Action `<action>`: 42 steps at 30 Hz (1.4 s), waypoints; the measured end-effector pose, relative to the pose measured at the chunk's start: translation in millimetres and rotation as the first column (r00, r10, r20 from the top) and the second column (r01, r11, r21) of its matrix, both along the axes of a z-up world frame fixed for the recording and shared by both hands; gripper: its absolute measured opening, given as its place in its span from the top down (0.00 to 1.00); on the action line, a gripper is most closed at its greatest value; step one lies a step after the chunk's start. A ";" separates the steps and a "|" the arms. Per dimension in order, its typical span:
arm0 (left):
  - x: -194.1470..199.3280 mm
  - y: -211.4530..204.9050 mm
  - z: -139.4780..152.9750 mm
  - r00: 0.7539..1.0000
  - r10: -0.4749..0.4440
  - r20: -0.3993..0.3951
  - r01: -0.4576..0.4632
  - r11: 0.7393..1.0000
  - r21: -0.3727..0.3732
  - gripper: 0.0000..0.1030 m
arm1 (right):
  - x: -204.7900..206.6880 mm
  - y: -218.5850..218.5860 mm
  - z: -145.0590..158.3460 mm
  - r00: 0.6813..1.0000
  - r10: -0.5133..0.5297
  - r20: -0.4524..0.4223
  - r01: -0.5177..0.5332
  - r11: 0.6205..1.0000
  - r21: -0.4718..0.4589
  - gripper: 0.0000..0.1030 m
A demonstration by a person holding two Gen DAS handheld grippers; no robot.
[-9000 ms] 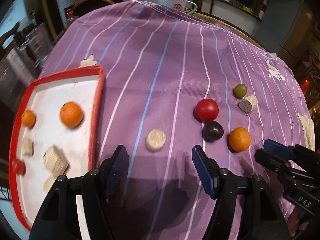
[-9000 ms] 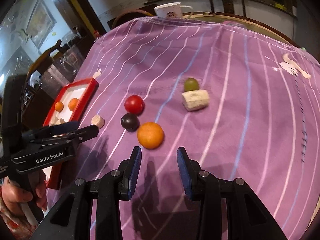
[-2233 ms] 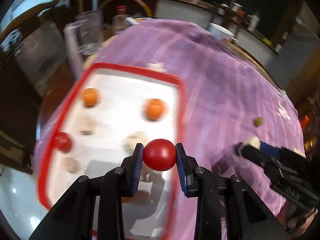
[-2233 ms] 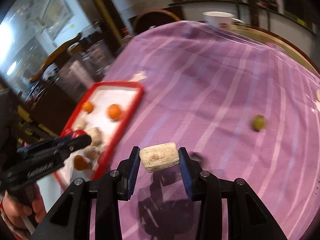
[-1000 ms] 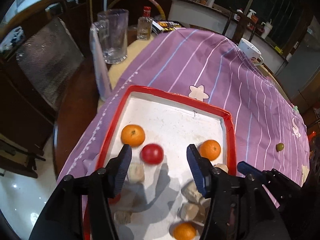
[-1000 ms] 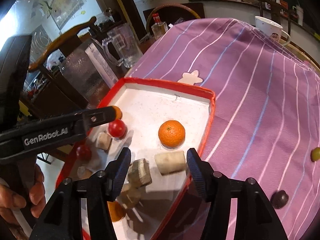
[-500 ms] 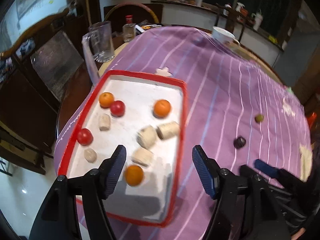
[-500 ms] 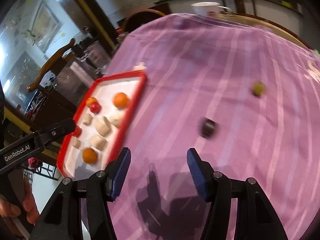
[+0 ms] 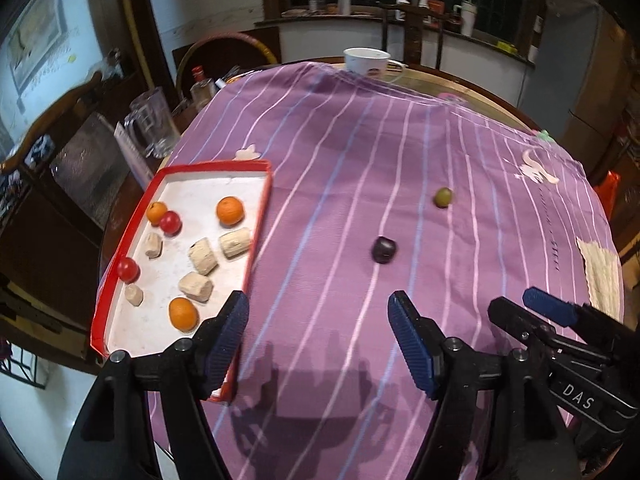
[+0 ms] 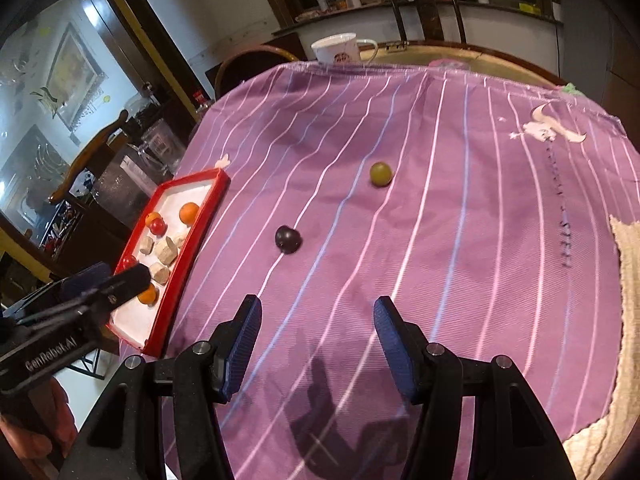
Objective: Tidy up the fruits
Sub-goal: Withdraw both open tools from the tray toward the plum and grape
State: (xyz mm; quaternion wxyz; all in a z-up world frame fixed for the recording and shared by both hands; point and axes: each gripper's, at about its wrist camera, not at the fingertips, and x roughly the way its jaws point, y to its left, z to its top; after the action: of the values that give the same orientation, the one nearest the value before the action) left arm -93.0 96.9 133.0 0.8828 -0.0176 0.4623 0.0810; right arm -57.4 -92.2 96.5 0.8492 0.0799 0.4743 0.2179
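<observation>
The left tongs hang released above the purple striped cloth that covers the worktop, their blue pads spread wide with nothing between them. The right tongs are likewise released and empty, raised over the same cloth.

Two fruits lie loose on the cloth. A dark plum sits ahead of the left tongs, a little toward their right pad, and ahead and to the left of the right tongs. A green fruit lies farther out, beyond the plum and to its right, well apart from both tongs.

The red-rimmed tray stands at the left edge of the worktop, just beside the left tongs' left pad, its near corner hidden behind that pad. In it lie three oranges, one toward the far right, one at the far left and one at the near end. A red tomato touches the far-left orange, and a second tomato sits against the left rim. Five pale cork-like chunks lie scattered between them.

A white cup stands at the far edge of the worktop, beyond the cloth
</observation>
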 end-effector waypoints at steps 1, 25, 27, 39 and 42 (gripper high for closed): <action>0.1 -3.1 1.1 1.000 -0.004 0.002 0.004 1.000 0.005 0.31 | -1.1 -3.1 2.3 1.000 0.000 0.007 0.000 1.000 0.003 0.38; -1.7 -32.1 -13.8 0.998 -0.023 -0.063 0.025 0.999 0.029 0.30 | -6.5 -21.3 -7.9 1.000 0.010 -0.021 -0.010 1.000 0.002 0.38; -0.5 -32.1 -15.6 0.997 -0.024 -0.067 0.026 0.999 0.026 0.30 | -5.8 -21.6 -9.4 1.000 0.008 -0.026 -0.008 1.000 0.002 0.38; 10.6 -21.9 -38.8 0.992 -0.023 -0.127 0.018 0.999 -0.042 0.30 | -0.6 -18.5 -24.8 0.998 0.003 -0.067 -0.004 1.000 -0.019 0.38; 13.7 -14.2 -48.8 0.989 -0.007 -0.147 -0.003 0.998 -0.064 0.30 | 4.1 -16.8 -32.1 0.996 0.003 -0.084 -0.006 1.000 -0.027 0.38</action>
State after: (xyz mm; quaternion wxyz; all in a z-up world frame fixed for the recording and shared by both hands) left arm -79.4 82.7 84.1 0.8454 -0.0396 0.5285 0.0663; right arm -53.3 -109.0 64.4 0.8291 0.0763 0.5126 0.2098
